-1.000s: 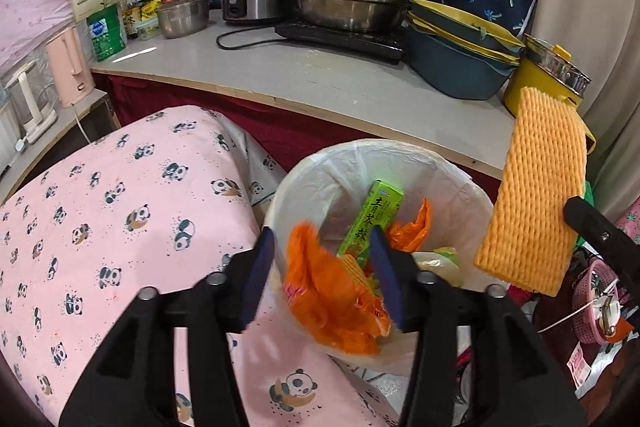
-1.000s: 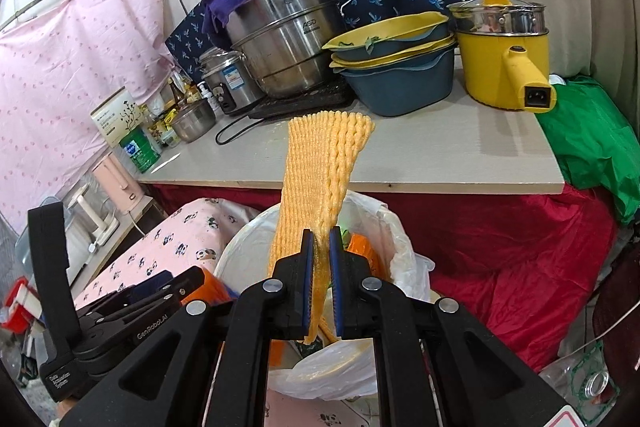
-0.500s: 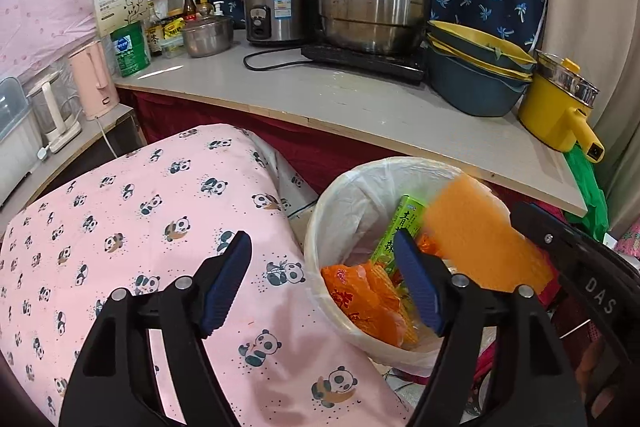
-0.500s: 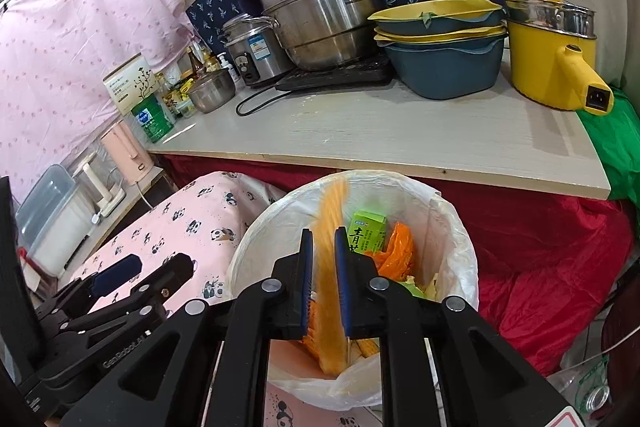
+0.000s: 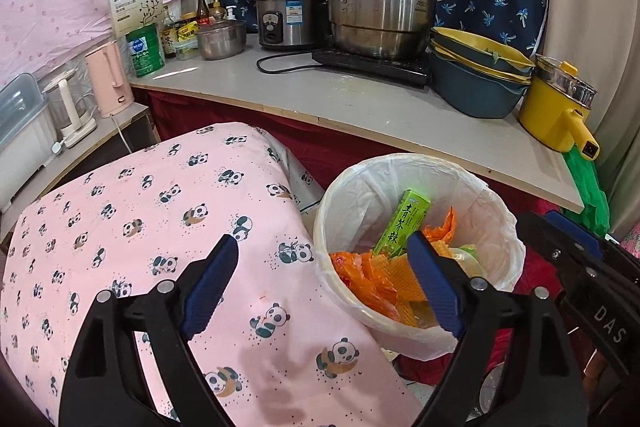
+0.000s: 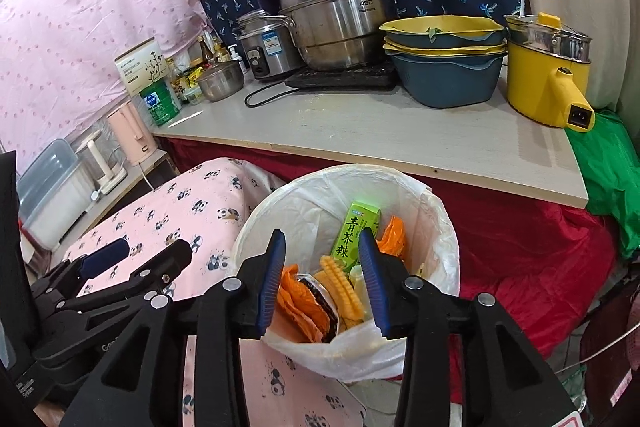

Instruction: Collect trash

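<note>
**Trash in the bin, both grippers empty**

Left wrist view: left gripper (image 5: 322, 277) spread wide, just been opening, nothing between the pads. Under it, pink panda cloth (image 5: 132, 219). To the right, white-lined trash bin (image 5: 352, 187) with green tea carton (image 5: 402, 225), orange wrappers (image 5: 366, 277) and yellow foam net (image 5: 402, 273) inside.

Right wrist view: right gripper (image 6: 322, 283) over the near rim of the bin (image 6: 280, 211), jaws apart, just been opening, holding nothing. Foam net (image 6: 340, 287) down in the bin, beside the carton (image 6: 354, 235). Far behind, grey counter (image 6: 360, 131) with pots.
</note>
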Demonstrator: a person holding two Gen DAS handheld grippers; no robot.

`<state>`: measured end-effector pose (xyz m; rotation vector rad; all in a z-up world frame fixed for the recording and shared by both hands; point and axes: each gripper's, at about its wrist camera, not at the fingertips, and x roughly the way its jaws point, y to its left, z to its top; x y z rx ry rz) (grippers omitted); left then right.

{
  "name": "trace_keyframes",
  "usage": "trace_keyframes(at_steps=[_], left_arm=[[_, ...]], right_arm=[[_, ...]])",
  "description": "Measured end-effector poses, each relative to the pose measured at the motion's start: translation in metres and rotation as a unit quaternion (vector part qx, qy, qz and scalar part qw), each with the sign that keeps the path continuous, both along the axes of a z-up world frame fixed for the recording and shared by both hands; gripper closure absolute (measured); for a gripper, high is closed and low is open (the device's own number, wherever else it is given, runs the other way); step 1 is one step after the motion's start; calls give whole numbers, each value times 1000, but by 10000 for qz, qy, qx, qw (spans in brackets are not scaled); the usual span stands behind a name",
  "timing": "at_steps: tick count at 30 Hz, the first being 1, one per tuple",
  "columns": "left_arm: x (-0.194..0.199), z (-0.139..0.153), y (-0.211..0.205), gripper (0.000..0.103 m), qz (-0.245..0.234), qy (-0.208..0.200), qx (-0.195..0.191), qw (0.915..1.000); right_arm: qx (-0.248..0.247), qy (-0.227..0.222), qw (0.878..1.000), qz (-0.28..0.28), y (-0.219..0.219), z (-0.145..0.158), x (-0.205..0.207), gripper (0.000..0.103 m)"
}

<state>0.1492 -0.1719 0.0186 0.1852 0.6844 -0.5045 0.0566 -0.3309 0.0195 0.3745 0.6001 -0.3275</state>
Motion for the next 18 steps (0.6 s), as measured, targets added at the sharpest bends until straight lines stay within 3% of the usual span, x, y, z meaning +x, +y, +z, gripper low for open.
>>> trace_keyframes(at_steps=[12,18], left_arm=[[-30,-1,20,13,249,-84,98,9996],[-44,-2,26,13,316,-72,161,9993]], right_arm=[[-511,270,9983,73,24,0,-30,35],[-541,328,9979,111,31,-1,-44,30]])
